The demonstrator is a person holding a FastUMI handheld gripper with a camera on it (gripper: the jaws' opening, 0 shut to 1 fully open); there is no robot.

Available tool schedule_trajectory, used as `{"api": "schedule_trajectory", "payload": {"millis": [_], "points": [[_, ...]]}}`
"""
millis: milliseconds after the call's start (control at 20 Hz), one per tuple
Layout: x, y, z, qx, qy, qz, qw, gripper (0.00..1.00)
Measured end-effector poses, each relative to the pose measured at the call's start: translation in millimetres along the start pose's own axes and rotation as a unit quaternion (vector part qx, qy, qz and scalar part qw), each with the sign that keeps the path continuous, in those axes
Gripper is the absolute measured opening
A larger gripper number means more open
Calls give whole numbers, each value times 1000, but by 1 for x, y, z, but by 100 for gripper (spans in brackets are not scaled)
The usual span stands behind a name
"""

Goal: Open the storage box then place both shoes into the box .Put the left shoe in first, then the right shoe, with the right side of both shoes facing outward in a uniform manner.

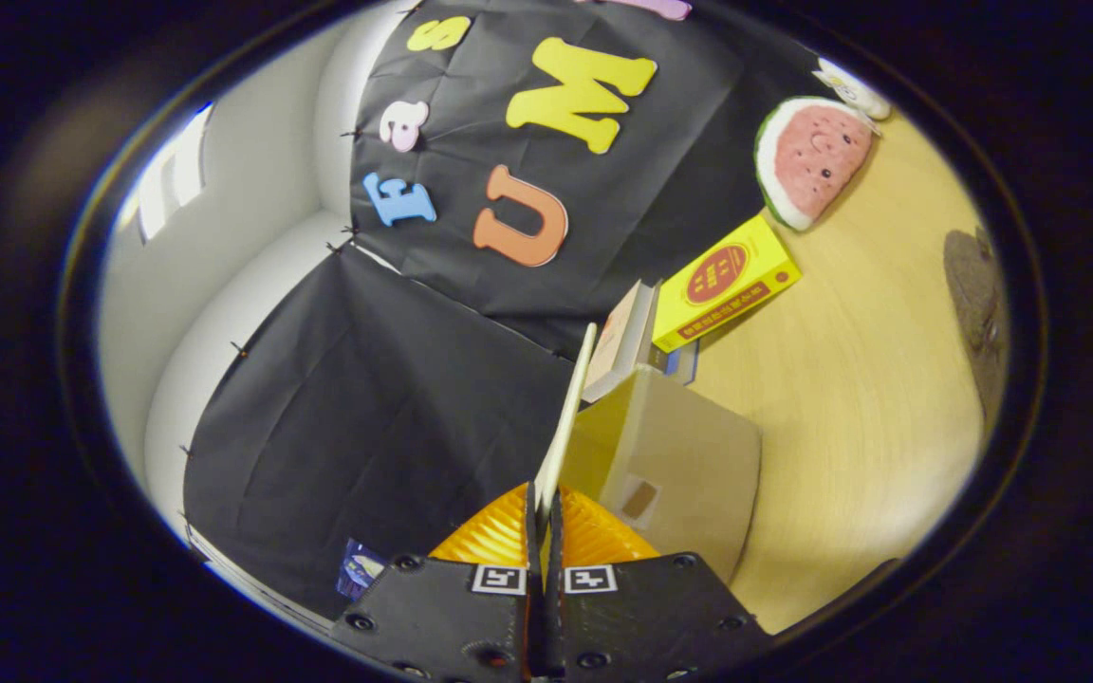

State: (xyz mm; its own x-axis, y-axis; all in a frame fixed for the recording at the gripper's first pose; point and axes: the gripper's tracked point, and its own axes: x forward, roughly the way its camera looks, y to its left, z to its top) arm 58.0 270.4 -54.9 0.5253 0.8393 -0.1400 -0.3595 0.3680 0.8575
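Gripper view, hidden or unclear: inside of the storage box out of sight behind its own walls and raised lid; shoes nowhere to point to; whole scene tilted, surface sloping up to the right.
Gripper view, cut off: dark grey shape at the far right of the surface, blurred and partly cropped, kind not readable; small blue item low beside the left finger, too small to identify.
Gripper view, lid: pale thin flap of the storage box, seen almost edge-on, rising from between the fingertips toward the booth wall; lower end swallowed by the fingers, so the exact contact line hard to make out.
Gripper view, fingers: gripper nearly closed, only a narrow slit left, pinching the lid edge from both sides.
Gripper view, storage box: cardboard-coloured, standing on the surface just ahead and to the right of the fingers, small brown patch on its near wall.
Gripper view, behind the box: stack of books leaning just beyond it, spines partly covered by the box top; yellow box with a red round mark resting against them.
Gripper view, farther off: watermelon-slice plush well beyond the yellow box, near the wall; a pale object above it, mostly cropped.
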Motion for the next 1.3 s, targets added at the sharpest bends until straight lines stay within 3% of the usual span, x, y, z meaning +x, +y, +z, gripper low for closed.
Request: {"api": "schedule_trajectory", "payload": {"millis": [350,550,900,1000,1150,1200,1300], "points": [[47,108,8,-117,7,5,993,0],[91,158,-19,-172,13,6,985,0],[172,201,-58,-243,38,-31,969,1],[197,209,-70,-281,39,-44,958,1],[219,214,-92,-326,43,-54,943,19],[227,215,-100,-331,48,-47,941,19],[235,216,-105,-354,41,-50,933,48]]}}
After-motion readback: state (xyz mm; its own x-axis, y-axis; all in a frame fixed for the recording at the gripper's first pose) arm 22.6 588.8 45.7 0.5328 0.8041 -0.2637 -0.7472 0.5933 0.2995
